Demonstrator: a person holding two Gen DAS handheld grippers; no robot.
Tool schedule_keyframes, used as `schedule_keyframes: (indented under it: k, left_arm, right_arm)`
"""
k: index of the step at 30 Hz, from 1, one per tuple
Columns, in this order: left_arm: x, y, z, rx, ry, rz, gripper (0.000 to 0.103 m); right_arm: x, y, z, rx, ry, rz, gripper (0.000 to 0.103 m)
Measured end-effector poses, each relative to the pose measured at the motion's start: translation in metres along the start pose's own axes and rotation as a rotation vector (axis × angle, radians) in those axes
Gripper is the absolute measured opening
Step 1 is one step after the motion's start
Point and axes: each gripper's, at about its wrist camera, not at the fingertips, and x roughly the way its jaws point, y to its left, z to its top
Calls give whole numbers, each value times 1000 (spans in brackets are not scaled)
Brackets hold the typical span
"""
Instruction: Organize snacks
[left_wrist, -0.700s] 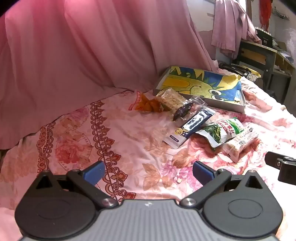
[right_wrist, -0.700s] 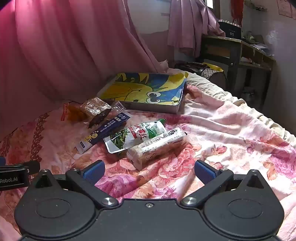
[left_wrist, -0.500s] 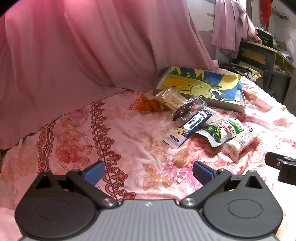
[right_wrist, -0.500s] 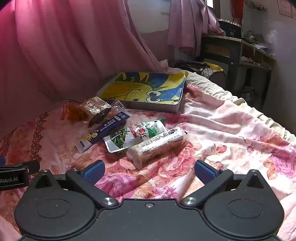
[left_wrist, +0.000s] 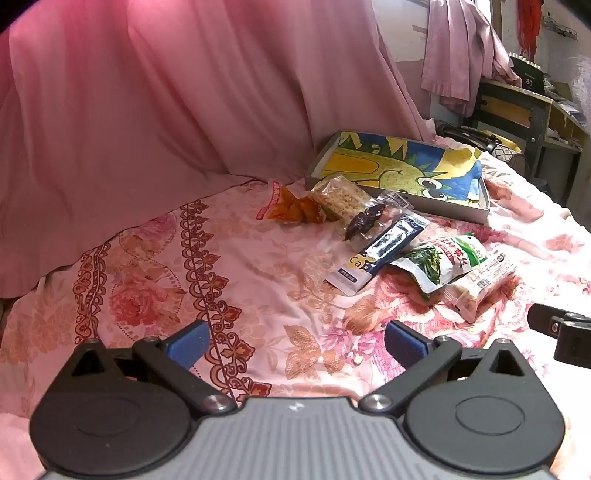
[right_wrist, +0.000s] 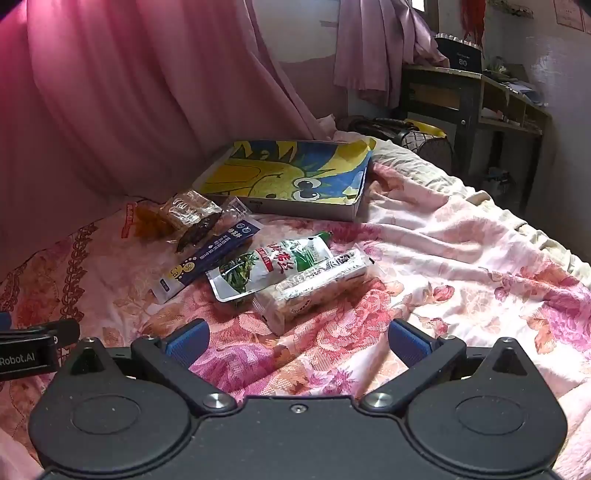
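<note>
The right claw (right_wrist: 297, 341) was spread wide and empty, as was the left claw (left_wrist: 295, 341). The rice-cracker pack (right_wrist: 314, 286) lay on the bed (right_wrist: 461, 266) just ahead at twelve o'clock, its long axis running toward two o'clock, so the right one was nearer.

pink curtain (left_wrist: 184, 110) | floral bedsheet (left_wrist: 258, 280) | dark wooden desk (right_wrist: 469, 99) | pale wall (right_wrist: 299, 29)

Bed covered by a pink floral-print bedsheet (right_wrist: 461, 258). Lying on it: a shallow rectangular cardboard tray with yellow-and-blue cartoon lining (right_wrist: 295, 173); an orange crinkled packet (left_wrist: 295, 210); a dark blue flat sachet (right_wrist: 207, 258); a green-and-white vegetable pouch (right_wrist: 273, 266); a clear-wrapped cracker pack (right_wrist: 314, 291).
</note>
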Motion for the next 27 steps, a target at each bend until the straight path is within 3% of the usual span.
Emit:
schedule_keyframes:
  k: [27]
  left_arm:
    - [3,1,-2,7,5,5,103]
  right_arm:
    - [0,0,0,4,4,2,102]
